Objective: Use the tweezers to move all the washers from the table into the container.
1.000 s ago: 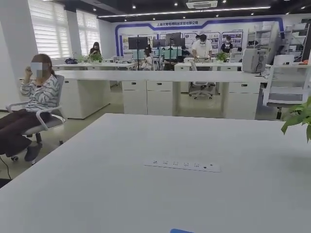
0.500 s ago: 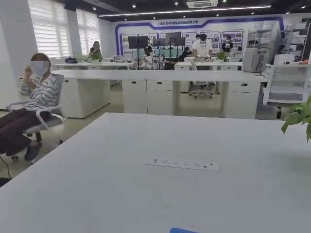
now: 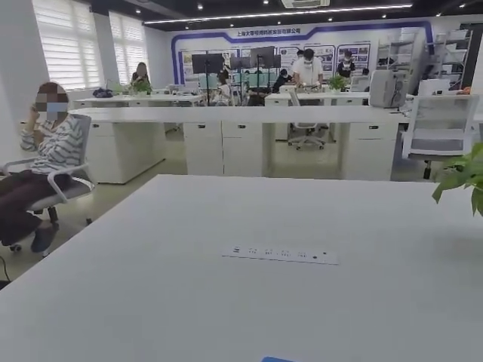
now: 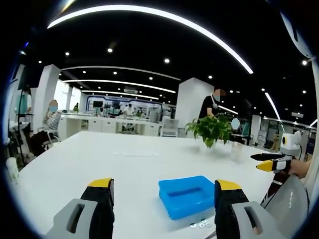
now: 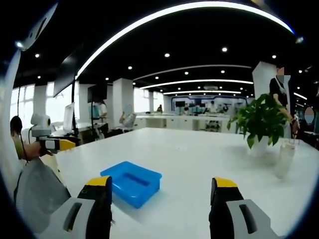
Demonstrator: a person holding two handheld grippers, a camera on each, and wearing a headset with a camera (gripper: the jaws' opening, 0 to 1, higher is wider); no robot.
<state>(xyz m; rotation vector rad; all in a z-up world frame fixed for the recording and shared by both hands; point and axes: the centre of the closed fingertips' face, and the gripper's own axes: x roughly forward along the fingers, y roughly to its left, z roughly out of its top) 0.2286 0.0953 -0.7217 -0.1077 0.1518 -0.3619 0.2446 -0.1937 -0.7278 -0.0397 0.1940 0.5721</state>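
Left gripper: jaws spread wide, nothing between them, hanging above the near edge of the white table. Blue container: open tray, flat on the table just ahead of the left gripper, empty as far as I can see. Washers: a small cluster of metal rings on the table, just beside the container's near right corner, on the near side. They look like three or four, too small to count for sure. None in the container yet, so the task looks to be at its start. Right gripper: jaws spread too, empty, with the container ahead and left of it. Potted plant far right on the table, well apart from the work.

Step in hand, my guess: get the tweezers into one gripper. I can't tell where they lie.

How to do it well:
- Clamp the tweezers low on their arms so the tips can be squeezed.
- Come at the washers from the near side, tips low and shallow.
- Take one ring at a time, pinched across its rim or through its hole. They're thin and flat and will likely slide, and the container wall right behind can act as a stop.
- Lift clear of the rim and release low inside the container so nothing bounces out.
- Don't nudge the container.
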